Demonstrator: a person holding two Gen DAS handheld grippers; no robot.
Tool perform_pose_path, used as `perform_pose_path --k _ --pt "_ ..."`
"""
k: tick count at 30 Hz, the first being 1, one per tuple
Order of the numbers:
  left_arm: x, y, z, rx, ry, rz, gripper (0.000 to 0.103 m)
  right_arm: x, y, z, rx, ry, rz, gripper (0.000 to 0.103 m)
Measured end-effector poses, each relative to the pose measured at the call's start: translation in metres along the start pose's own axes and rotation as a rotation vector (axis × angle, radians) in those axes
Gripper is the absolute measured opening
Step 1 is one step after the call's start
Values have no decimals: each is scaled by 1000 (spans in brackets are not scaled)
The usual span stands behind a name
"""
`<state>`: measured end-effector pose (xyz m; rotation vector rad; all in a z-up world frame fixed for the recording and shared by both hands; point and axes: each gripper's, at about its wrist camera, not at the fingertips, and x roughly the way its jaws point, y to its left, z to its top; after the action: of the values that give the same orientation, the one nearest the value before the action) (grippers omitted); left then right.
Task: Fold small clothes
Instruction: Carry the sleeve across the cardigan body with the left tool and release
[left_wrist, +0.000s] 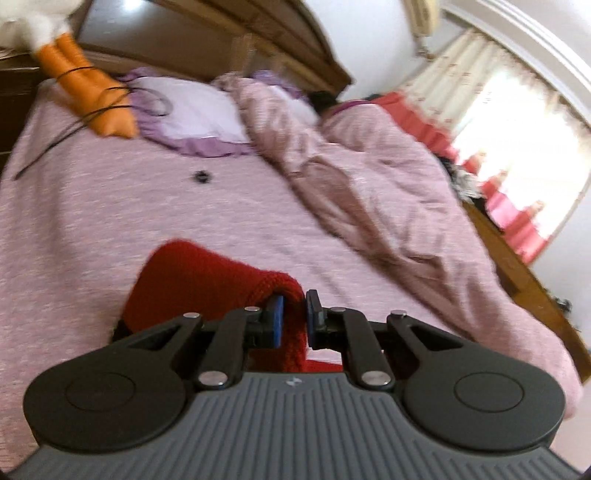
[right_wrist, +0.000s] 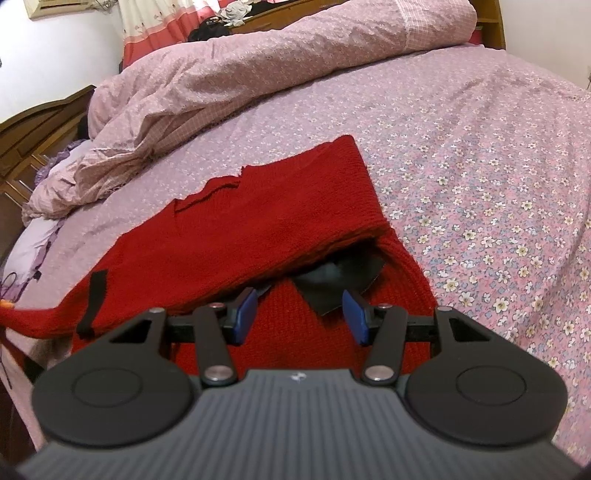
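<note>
On a wide bed covered in a pink floral sheet, a rumpled pink duvet is lying bunched along the far side, well apart from the work. A red knitted garment is spreading across the near part of the bed, one layer already doubled over another, with a dark label or lining showing in the gap between the layers.

In the left wrist view, the left tongs are pinching a raised edge of the red knit between blue pads, lifting that edge clear of the sheet. In the right wrist view, the right tongs are hovering spread wide just above the knit, gripping nothing.

The fold seems to be partway done. The main risk, as a judgement, is that the left grip is catching only a thin ridge of stretchy knit, so the edge could be slipping out mid-carry and the fold collapsing. Pulling with one side alone could also be dragging the lower layer askew, since the right tongs are not pinning it. A thin black strap near the garment's left edge could be snagging.

Smaller still, a small dark object is sitting on the sheet far from the garment.
</note>
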<state>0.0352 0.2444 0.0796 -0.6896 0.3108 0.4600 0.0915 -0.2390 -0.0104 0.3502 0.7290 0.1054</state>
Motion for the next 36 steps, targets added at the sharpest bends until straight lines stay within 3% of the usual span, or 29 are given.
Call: perform_pose_path --k 8,11,15,24,30,36 --pt "-12 -74 -3 77 3 -218 14 -1 -7 -3 25 0 -1 54" --pt "-10 -107 -16 117 43 -294 14 -1 -9 -4 32 2 4 54" --pt "-2 -138 -46 164 115 -337 14 -2 -11 -5 38 -1 7 54" --pt "33 -165 -129 344 327 -350 14 1 -23 -10 75 17 -8 54" --pt "49 -168 -153 450 393 -350 15 4 -26 -11 82 26 -13 54" --pt "58 -161 -164 489 488 -338 19 7 -22 -14 78 44 -5 54"
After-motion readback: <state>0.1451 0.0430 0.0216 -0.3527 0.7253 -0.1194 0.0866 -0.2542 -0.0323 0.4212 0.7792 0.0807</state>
